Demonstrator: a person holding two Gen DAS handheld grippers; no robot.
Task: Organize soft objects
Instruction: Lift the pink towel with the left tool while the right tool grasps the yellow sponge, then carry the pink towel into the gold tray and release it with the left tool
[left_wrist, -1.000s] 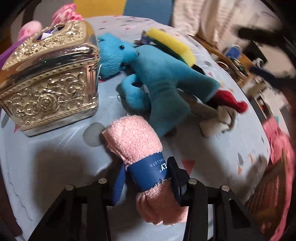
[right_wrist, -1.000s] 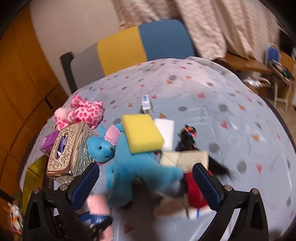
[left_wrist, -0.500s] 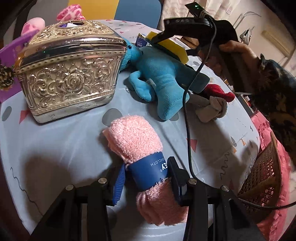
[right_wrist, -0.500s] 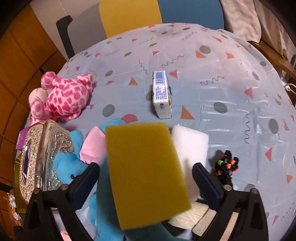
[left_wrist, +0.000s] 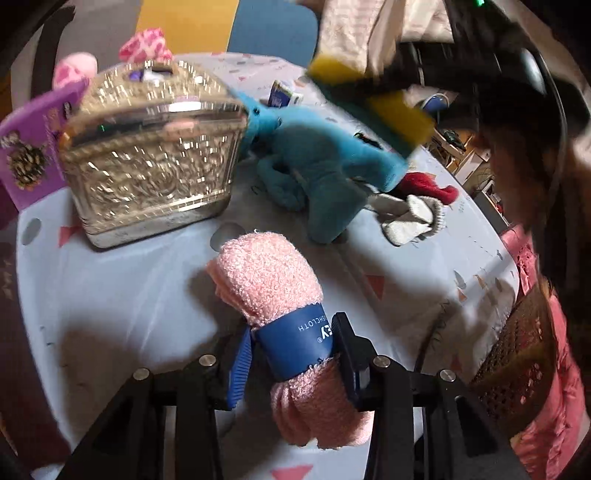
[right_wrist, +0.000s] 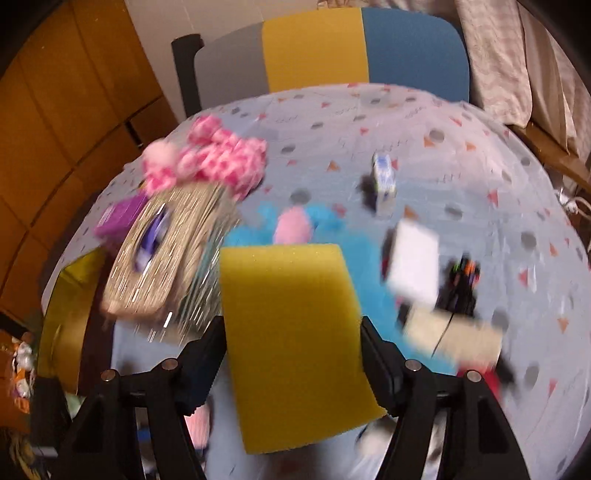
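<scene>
Pink washcloth (left_wrist: 273, 295) (blue paper band around it) sat pinched in the left gripper (left_wrist: 291, 354) above the tabletop's (left_wrist: 110, 288) near edge, while the right gripper (right_wrist: 291, 332), jaws just closing, clamped a yellow sponge (right_wrist: 295, 332).

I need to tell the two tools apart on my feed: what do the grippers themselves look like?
Both look alike. The left gripper has black angular finger arms with silver bolt heads and ribbed blue pads. The right gripper has the same black arms and silver bolts; in the left view a black cable hangs by it.
</scene>
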